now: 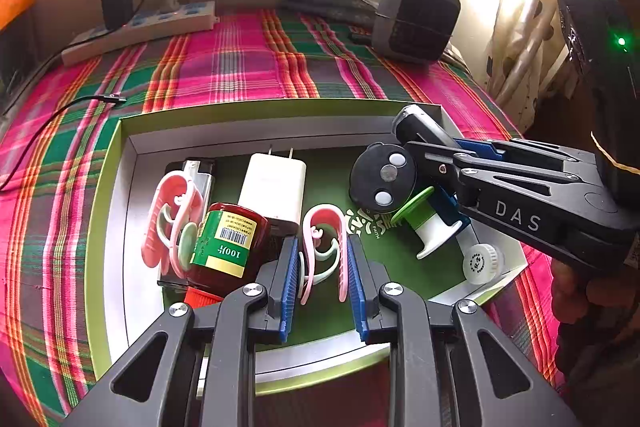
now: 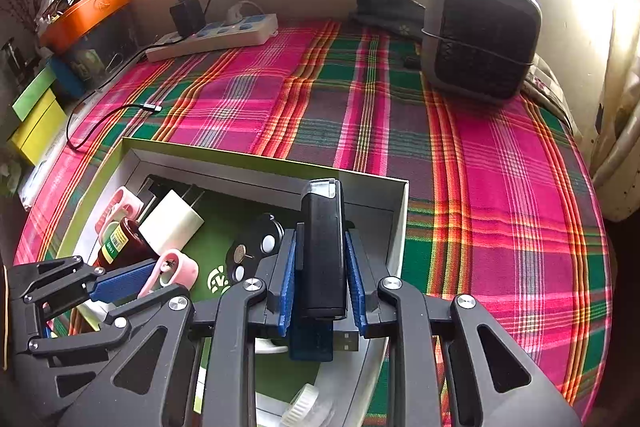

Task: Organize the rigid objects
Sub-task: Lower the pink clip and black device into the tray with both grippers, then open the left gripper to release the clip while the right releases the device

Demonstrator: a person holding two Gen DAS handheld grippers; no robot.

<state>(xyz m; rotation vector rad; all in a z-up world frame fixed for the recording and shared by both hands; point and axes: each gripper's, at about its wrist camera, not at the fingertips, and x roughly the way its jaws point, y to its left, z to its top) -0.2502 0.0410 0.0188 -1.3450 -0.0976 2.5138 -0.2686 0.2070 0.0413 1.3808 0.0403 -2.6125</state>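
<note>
A green-rimmed tray [image 1: 120, 163] lies on the plaid cloth. My left gripper [image 1: 322, 247] is shut on a pink claw clip [image 1: 326, 223] low over the tray's green floor. In the tray lie a second pink clip [image 1: 172, 211], a brown bottle with a green label [image 1: 228, 247], a white charger [image 1: 274, 187], a black round disc [image 1: 382, 179], a green-and-white spool [image 1: 424, 223] and a white cap [image 1: 480, 263]. My right gripper [image 2: 321, 233] is shut on a black rectangular device [image 2: 322, 211], held above the tray's right far corner. In the right wrist view the left gripper [image 2: 124, 283] shows with its pink clip [image 2: 176, 267].
A white power strip [image 2: 216, 35] with a black adapter lies at the back left, and a grey-and-black box-shaped appliance [image 2: 480, 35] stands at the back right. A black cable [image 1: 60, 115] trails left of the tray. Orange and yellow boxes [image 2: 84, 11] crowd the left edge. A blue USB stick [image 2: 312, 343] lies under my right gripper.
</note>
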